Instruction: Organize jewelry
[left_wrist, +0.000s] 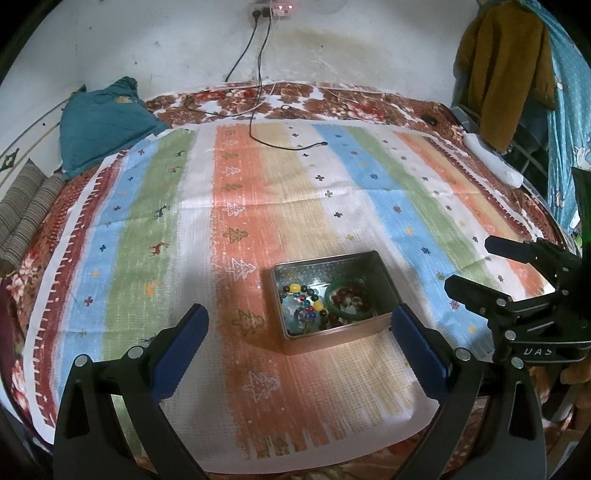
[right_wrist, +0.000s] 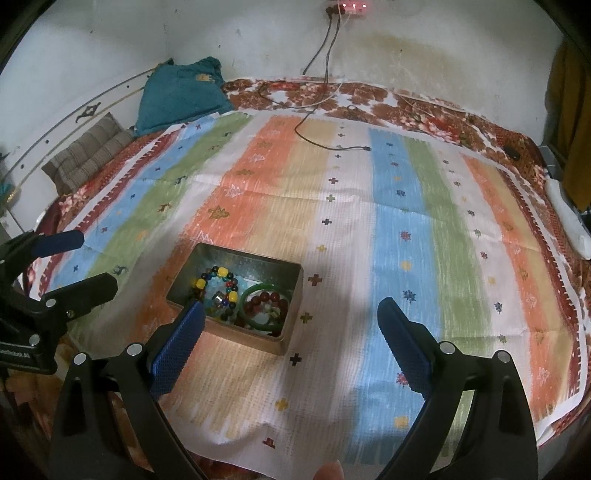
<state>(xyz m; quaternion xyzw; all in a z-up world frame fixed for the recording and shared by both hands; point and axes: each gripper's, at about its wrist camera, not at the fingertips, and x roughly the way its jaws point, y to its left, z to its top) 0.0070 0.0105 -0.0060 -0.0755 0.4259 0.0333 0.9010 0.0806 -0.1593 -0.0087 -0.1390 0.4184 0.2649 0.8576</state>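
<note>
Metal, rectangular and open-topped, the jewelry tin (left_wrist: 332, 334) sat on the striped cloth with small tree and cross motifs (left_wrist: 258, 192), just ahead of the left gripper (left_wrist: 299, 325) and between its blue-padded fingers, nearer the right-hand one. That gripper was spread wide and held nothing. Inside the tin lay a multicoloured bead bracelet with yellow beads (left_wrist: 301, 295) on the side toward the left gripper's left finger, and a green bangle (left_wrist: 345, 299) ringing dark red beads (left_wrist: 345, 293) beside it. The right gripper (right_wrist: 290, 314) was likewise released and empty, the tin (right_wrist: 291, 328) just beyond its left fingertip. A black cable (left_wrist: 280, 142) trailed across the cloth's far part, well beyond both grippers.
</note>
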